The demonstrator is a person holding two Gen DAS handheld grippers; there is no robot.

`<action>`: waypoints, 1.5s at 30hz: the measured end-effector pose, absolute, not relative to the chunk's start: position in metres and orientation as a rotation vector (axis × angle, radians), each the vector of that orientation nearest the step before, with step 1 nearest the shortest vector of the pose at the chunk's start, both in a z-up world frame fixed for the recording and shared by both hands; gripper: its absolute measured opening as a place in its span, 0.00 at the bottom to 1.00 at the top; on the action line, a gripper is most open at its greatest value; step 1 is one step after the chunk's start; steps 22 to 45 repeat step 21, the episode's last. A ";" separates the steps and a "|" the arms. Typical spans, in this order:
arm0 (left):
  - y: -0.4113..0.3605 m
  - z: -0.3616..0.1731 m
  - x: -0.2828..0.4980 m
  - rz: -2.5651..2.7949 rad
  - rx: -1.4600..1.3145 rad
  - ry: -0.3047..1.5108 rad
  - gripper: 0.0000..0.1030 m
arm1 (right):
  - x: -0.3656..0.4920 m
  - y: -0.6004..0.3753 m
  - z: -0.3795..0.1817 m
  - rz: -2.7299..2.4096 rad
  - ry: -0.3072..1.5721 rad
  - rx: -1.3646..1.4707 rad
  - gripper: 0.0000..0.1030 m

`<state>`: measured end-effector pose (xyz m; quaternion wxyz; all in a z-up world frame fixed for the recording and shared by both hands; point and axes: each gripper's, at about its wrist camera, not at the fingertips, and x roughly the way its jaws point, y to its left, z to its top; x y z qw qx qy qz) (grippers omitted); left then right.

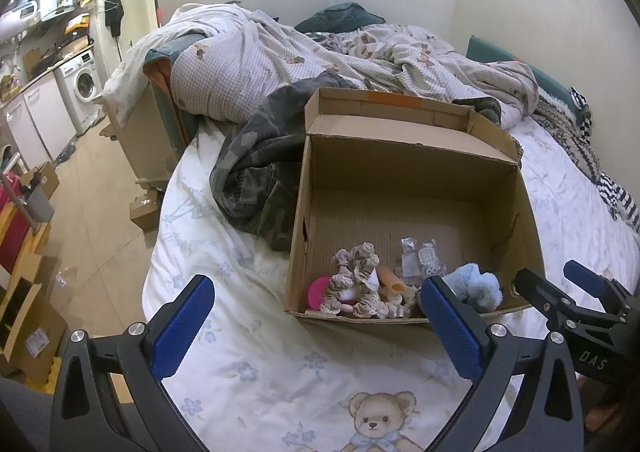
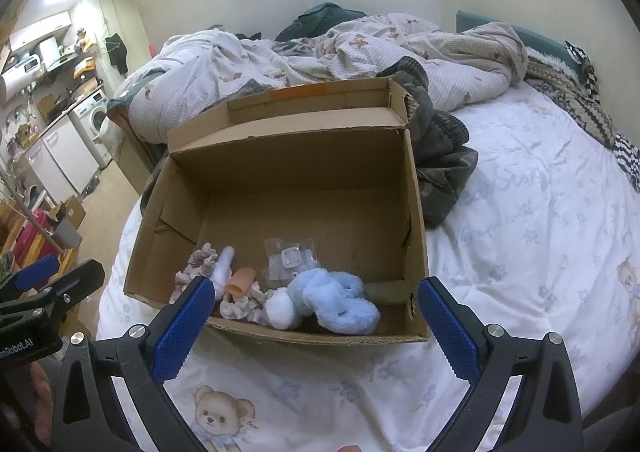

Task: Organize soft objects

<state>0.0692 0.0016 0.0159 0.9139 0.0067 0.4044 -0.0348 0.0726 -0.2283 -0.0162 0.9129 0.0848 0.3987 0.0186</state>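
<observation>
Both grippers, left (image 1: 316,316) marked "DAS" and right (image 2: 316,316), gape wide before cardboard box (image 2: 416,220).

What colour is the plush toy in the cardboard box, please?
Light blue; the plush toy shows best in the right wrist view.

ahead of the right gripper (image 2: 316,316) sits the box (image 2: 416,212) on the bed (image 2: 520,252) — plush toy (image 2: 340,300) and scrunchies (image 2: 244,304) in its near end, jacket (image 2: 444,168) behind-right, duvet (image 2: 280,64) beyond.

Matt corrugated cardboard box (image 2: 416,212), fluffy blue plush toy (image 2: 336,300), cotton bedsheet (image 2: 520,252)
</observation>
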 end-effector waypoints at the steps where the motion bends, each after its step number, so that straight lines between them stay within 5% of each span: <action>1: 0.002 0.016 0.069 -0.072 0.014 0.833 1.00 | 0.073 -0.229 -0.016 0.038 0.821 0.175 1.00; 45: 0.002 0.014 0.071 -0.064 0.016 0.837 1.00 | 0.073 -0.229 -0.015 0.038 0.820 0.174 1.00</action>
